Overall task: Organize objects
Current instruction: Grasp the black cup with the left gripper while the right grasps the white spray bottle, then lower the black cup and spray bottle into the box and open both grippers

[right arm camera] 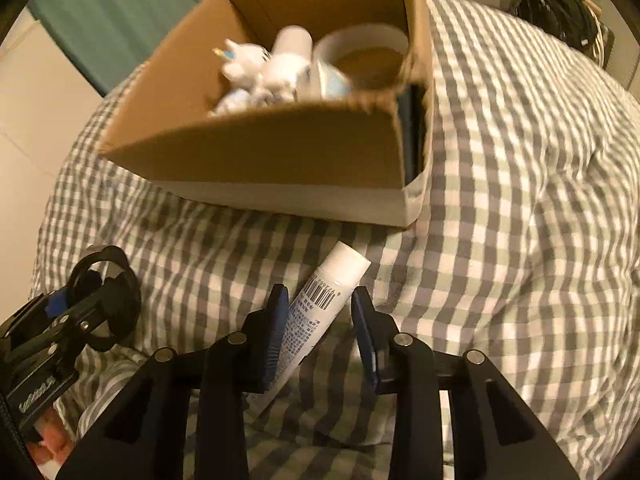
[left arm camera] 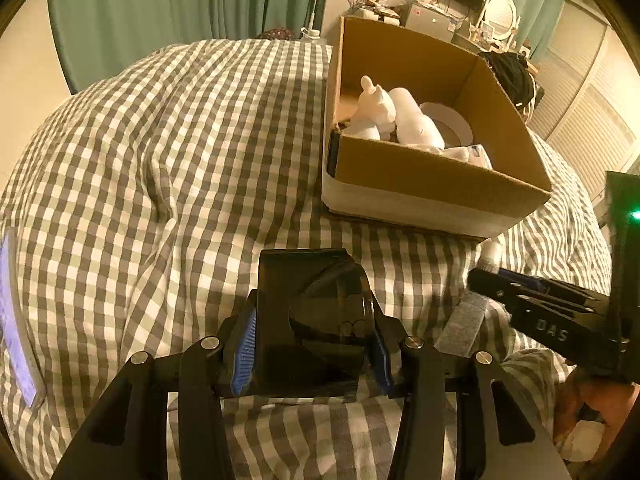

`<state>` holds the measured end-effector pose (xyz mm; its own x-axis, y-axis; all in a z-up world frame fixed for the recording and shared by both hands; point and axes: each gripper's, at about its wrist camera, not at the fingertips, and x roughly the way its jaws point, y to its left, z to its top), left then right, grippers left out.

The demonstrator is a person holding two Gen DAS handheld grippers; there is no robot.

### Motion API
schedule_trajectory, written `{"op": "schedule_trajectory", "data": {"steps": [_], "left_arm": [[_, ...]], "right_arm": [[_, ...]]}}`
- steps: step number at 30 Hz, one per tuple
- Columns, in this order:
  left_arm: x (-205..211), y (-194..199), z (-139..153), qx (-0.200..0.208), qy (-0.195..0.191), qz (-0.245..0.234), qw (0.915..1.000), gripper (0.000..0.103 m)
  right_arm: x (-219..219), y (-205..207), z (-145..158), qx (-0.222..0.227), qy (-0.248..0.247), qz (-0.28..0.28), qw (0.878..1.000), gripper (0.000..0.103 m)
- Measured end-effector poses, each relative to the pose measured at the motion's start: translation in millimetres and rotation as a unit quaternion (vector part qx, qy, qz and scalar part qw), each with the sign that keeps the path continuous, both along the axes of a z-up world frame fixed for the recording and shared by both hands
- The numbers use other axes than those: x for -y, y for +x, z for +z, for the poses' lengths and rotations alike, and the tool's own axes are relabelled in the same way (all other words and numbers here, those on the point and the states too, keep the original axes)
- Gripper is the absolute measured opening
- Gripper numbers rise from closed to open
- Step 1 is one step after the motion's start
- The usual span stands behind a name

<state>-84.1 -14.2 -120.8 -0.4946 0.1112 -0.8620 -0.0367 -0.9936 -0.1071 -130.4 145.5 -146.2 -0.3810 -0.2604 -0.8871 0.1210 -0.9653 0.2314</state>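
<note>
Warm-lit bedroom: green curtains behind a checked bedspread, cluttered desk and louvred wardrobe doors beyond.

The cardboard box is standing as the main obstacle on the bed, its near wall rising just beyond the white tube, while open checked bedding is lying free to its side.

A dark translucent container is clamped between the blue pads of the left gripper above a checked bedcover. A cardboard box holding white figurines is seen beyond; the right gripper is seen at the right edge.
</note>
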Motion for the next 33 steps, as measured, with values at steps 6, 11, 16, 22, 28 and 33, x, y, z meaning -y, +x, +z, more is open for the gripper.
{"op": "schedule_trajectory", "data": {"steps": [6,11,16,22,28,33], "left_arm": [[-8,13,16,-0.017,-0.004,-0.004,0.9998,0.048],[-11,26,30,-0.031,-0.006,-0.004,0.9995,0.048],[-10,37,44,-0.044,-0.006,0.005,0.999,0.048],[-17,46,60,-0.059,-0.011,0.004,0.9982,0.048],[-24,41,78,-0.072,-0.009,-0.004,0.9973,0.048],[-29,28,96,-0.082,0.0,-0.01,0.9966,0.048]], "right_arm": [[-14,14,31,-0.043,-0.007,0.001,0.999,0.026],[-26,37,59,-0.089,0.004,0.005,0.996,0.023],[-31,57,90,-0.135,0.013,0.014,0.991,0.022],[-28,71,120,-0.18,0.026,0.024,0.983,0.022],[-34,80,149,-0.217,0.028,0.036,0.975,0.022],[-39,75,169,-0.233,0.017,0.042,0.971,0.022]]}}
